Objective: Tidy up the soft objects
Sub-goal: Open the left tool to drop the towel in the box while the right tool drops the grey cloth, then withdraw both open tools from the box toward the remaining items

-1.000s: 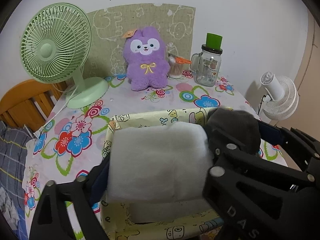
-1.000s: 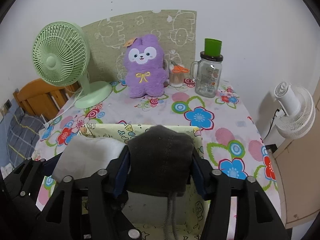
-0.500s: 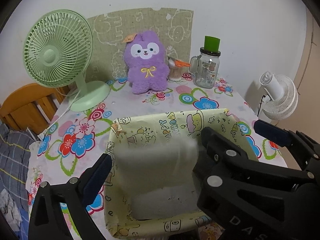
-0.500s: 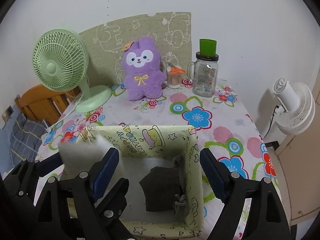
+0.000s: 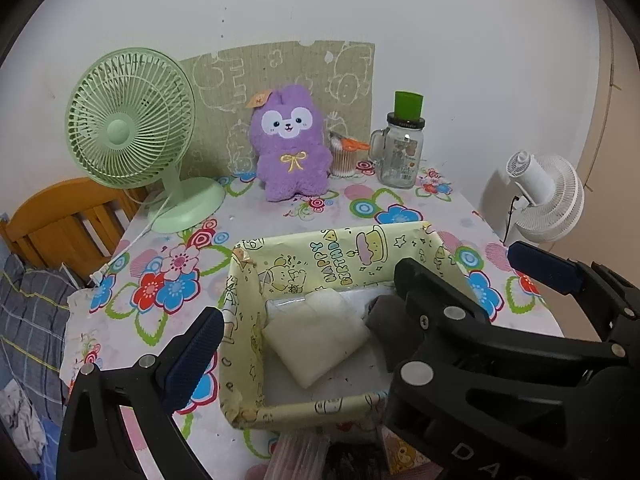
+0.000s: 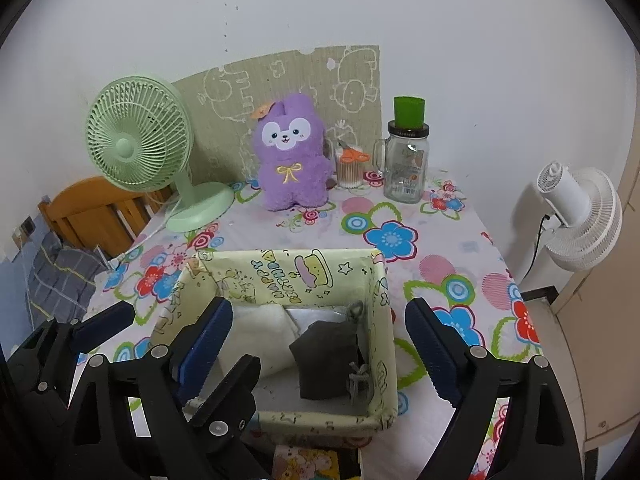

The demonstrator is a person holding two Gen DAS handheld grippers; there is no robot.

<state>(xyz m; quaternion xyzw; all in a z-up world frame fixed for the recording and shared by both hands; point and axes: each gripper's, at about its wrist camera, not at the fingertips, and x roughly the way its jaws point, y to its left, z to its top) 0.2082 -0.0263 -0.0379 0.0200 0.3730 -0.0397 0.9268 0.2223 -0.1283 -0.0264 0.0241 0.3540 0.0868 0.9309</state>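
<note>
A yellow patterned box stands open on the flowered table. Inside lie a folded white cloth on the left and a dark grey cloth on the right, partly hidden by a gripper in the left wrist view. My left gripper is open and empty above the box. My right gripper is open and empty above the box, beside the left one. A purple plush toy sits upright at the back of the table.
A green desk fan stands at back left. A glass jar with a green lid and a cup of cotton swabs stand at back right. A white fan is off the table's right edge. A wooden bed frame is at left.
Both grippers opened and let go: the white cloth and the dark grey cloth dropped into the box. Both grippers have pulled back and up from the box.
</note>
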